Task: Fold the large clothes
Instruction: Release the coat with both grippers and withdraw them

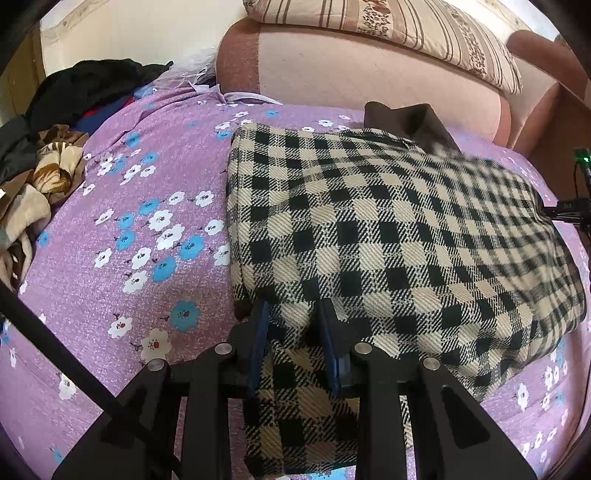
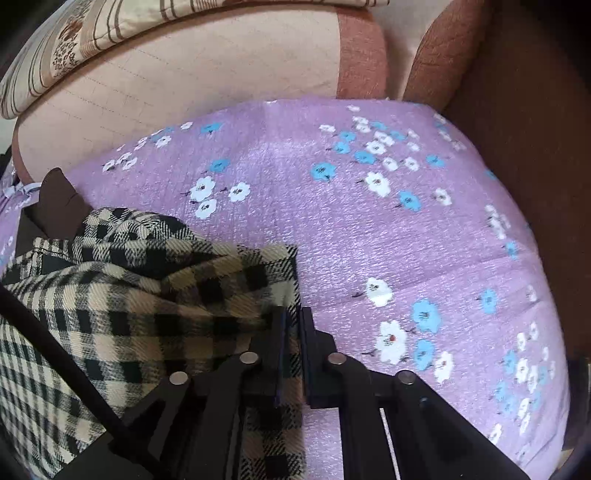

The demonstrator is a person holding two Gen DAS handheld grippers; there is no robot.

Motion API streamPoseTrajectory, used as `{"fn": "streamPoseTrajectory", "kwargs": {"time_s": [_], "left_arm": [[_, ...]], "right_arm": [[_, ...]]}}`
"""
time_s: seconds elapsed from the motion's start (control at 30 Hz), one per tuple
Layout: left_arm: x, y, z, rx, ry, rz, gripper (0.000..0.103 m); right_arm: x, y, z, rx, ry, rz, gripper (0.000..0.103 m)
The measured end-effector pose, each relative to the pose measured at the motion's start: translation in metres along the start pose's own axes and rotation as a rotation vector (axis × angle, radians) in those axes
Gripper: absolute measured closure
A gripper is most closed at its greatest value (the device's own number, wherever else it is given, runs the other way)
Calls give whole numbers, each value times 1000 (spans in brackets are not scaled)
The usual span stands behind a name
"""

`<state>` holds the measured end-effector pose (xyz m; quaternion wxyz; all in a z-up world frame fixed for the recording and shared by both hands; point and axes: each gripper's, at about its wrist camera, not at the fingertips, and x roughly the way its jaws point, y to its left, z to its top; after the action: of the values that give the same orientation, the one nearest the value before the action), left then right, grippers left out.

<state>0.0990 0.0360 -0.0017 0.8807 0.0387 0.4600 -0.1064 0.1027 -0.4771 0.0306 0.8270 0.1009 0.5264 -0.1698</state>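
Observation:
A beige-and-black checked garment (image 1: 369,229) lies folded over on the purple flowered bedsheet (image 1: 140,221). A dark brown lining or collar (image 1: 410,123) shows at its far edge. My left gripper (image 1: 293,314) is shut on the garment's near edge, with cloth bunched between its blue pads. In the right wrist view the same garment (image 2: 122,295) lies at the left. My right gripper (image 2: 293,317) is shut on its right edge, and cloth hangs down between the fingers over the sheet (image 2: 369,229).
A pile of dark and brown clothes (image 1: 55,129) lies at the left of the bed. A pink bolster (image 1: 351,66) and a striped pillow (image 1: 424,33) lie along the far side. A brown headboard or frame (image 2: 517,129) bounds the right side.

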Motion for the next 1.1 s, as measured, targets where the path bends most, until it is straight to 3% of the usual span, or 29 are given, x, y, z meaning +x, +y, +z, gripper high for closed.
{"fn": "streamPoseTrajectory", "kwargs": {"time_s": [0.07, 0.13, 0.27, 0.33, 0.43, 0.53, 0.6, 0.67, 0.73, 0.83, 0.87, 0.9, 1.0, 1.1], "left_arm": [[-6, 4, 0, -23, 0, -17, 77], [-19, 10, 0, -56, -23, -47, 77], [-36, 7, -1, -57, -78, -79, 76], [-29, -2, -4, -20, -55, -54, 76], [-8, -8, -12, 31, 7, 41, 78], [-8, -6, -14, 52, -2, 68, 78], [-15, -2, -12, 48, -21, 105, 78], [-20, 9, -11, 22, -31, 119, 78], [-24, 28, -9, -45, -19, 101, 78], [-31, 57, -11, -161, -12, 75, 78], [-34, 65, -11, -194, -12, 61, 77], [-38, 74, -13, -231, -13, 40, 76], [-45, 84, -17, -290, -25, -3, 59], [-46, 85, -20, -318, -24, -53, 50]], "right_arm": [[-16, -7, -2, 23, -40, 4, 84], [-38, -10, -7, 25, -93, 4, 83], [-86, 12, -32, -43, -163, 158, 81], [-95, 32, -57, -91, -126, 295, 80], [-81, 59, -92, -147, -31, 437, 80], [-51, 64, -116, -167, 37, 397, 82], [-44, 53, -120, -139, 28, 393, 94], [-49, 35, -117, -89, 9, 367, 93], [-61, 11, -115, -47, -27, 285, 89], [-76, -17, -118, -10, -53, 244, 82], [-82, -28, -122, 16, -61, 237, 73], [-88, -41, -127, 45, -68, 238, 65], [-108, -51, -147, 66, -82, 288, 63], [-123, -33, -169, 21, -80, 361, 52]]}}
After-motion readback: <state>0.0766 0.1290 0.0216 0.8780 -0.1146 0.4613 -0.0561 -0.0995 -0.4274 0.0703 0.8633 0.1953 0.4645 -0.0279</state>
